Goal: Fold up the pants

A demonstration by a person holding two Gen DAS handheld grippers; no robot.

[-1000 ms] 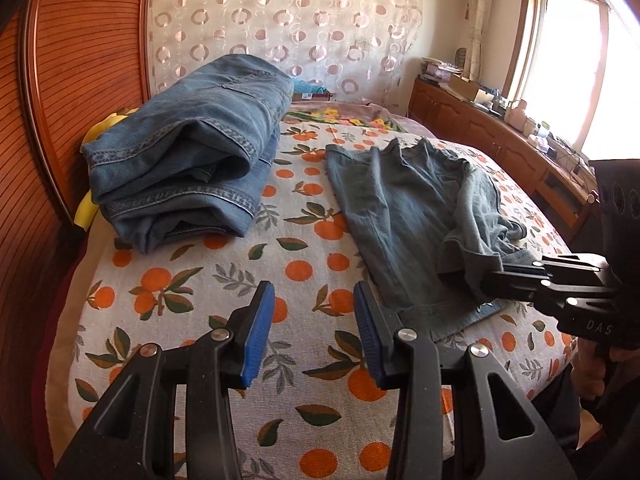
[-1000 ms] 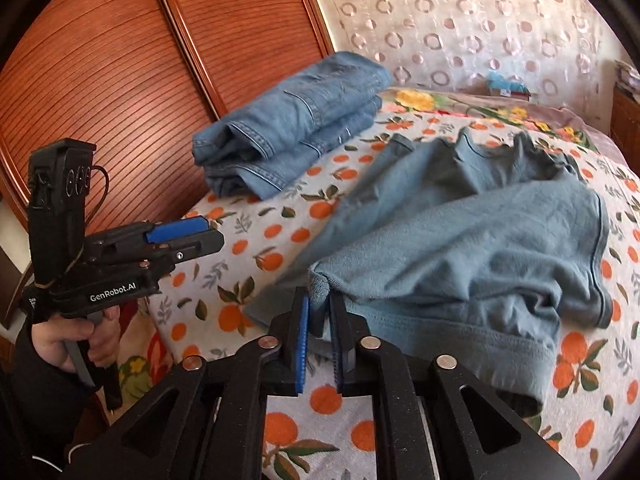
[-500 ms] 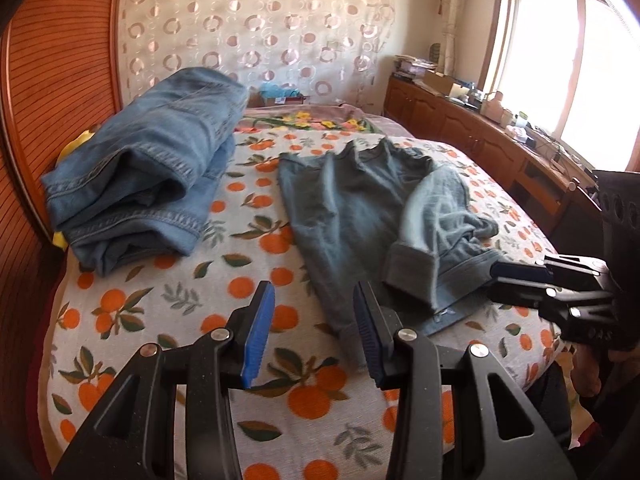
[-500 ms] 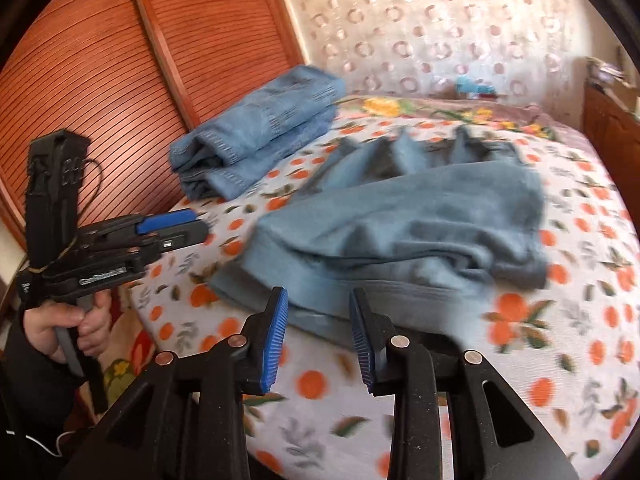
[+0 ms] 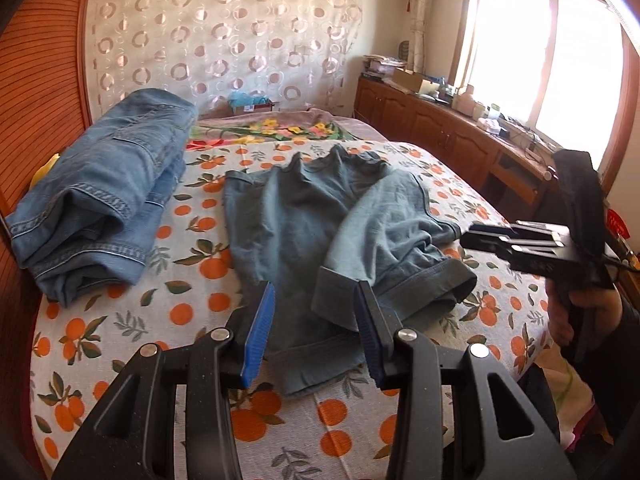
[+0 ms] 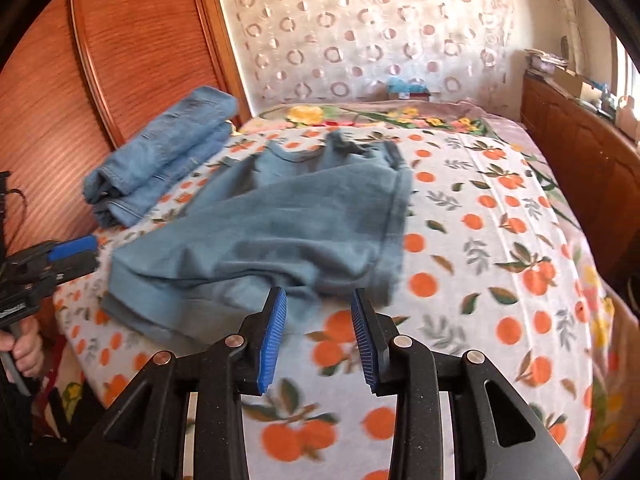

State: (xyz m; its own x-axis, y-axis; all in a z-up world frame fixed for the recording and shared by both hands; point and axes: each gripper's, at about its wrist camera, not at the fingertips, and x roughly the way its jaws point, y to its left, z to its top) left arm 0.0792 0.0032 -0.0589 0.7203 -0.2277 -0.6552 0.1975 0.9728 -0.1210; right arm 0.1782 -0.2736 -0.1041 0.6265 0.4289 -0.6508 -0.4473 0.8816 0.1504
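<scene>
The hem clamped by the right gripper (image 6: 318, 336) a second ago has been released; its jaws have just been opening and are now empty. The pants (image 5: 340, 232) lie half-folded on the bedspread (image 5: 168, 320). The left gripper (image 5: 316, 334) is held part-open, empty, so another fold is judged pending

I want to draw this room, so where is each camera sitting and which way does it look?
Left wrist: on the left gripper, looking down across the bed at the grey-blue pants; the right gripper and its hand show.
Right wrist: on the right gripper, facing the same pants; the left gripper shows.
Shared: pants, folded jeans, orange-print bedspread.
</scene>
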